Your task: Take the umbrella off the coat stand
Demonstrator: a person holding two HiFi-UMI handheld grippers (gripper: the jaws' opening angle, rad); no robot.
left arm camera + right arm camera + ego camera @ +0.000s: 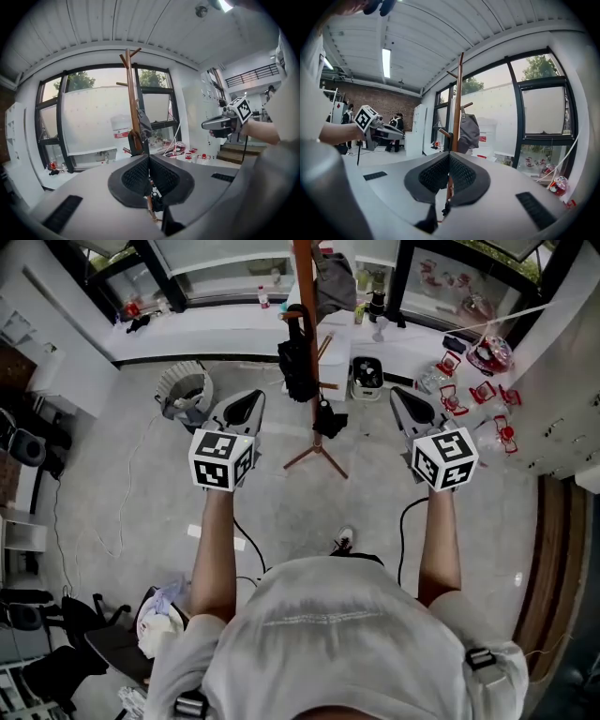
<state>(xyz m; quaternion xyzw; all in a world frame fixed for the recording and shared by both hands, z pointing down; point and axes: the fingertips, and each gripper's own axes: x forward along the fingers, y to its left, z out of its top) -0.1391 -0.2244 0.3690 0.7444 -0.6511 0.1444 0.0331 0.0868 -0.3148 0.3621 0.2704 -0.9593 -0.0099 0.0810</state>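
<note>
The brown wooden coat stand (pixel 305 296) rises ahead of me on its tripod feet (pixel 317 458). A folded black umbrella (pixel 296 357) hangs on its left side, and a grey bag (pixel 333 282) hangs higher on the right. My left gripper (pixel 251 397) and right gripper (pixel 397 394) are held out level on either side of the stand, short of it, both shut and empty. In the left gripper view the stand (pixel 131 103) rises just beyond the shut jaws (pixel 148 157). The right gripper view shows the pole (pixel 457 108) and bag (pixel 468 131) past its shut jaws (pixel 449 154).
A round grey fan (pixel 185 388) stands on the floor to the left of the stand, a white appliance (pixel 367 377) to its right. Red and white items (pixel 473 381) lie at the right wall. A white sill (pixel 216 329) runs under the windows. A dark chair (pixel 98 638) stands behind me.
</note>
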